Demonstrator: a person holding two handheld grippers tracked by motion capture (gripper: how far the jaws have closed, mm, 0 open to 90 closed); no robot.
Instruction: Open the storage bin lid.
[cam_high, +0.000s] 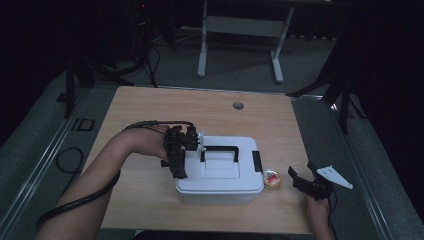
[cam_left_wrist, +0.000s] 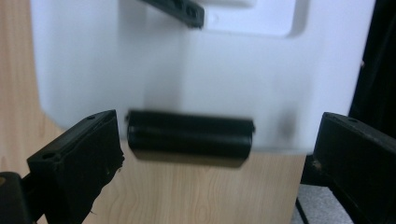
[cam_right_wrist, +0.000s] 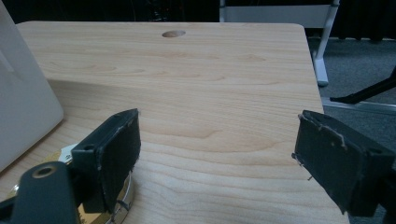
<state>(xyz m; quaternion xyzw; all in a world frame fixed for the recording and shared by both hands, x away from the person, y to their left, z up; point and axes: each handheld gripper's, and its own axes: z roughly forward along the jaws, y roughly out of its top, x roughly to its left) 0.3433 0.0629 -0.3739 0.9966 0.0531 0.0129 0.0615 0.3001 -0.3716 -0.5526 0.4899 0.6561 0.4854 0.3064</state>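
**Left gripper lines up on the box latch**

Right gripper (cam_high: 303, 176) hovers near the table's (cam_high: 150, 107) front edge, jaws spread, beside a small round tin (cam_high: 272, 180). Left gripper (cam_left_wrist: 212, 149), jaws wide apart, brackets the white box's (cam_high: 220, 172) black latch (cam_left_wrist: 189, 137).

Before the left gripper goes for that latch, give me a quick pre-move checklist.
1. Left gripper open: ok, jaws spread wide.
2. Latch between the jaws: ok, centred, untouched.
3. Latch closed: cannot tell.
4. Far latch free: ok, nothing touches it.
5. Right gripper clear of the box: ok, open, off to the side near the small tin.
6. Handle down: ok, flat on the lid.
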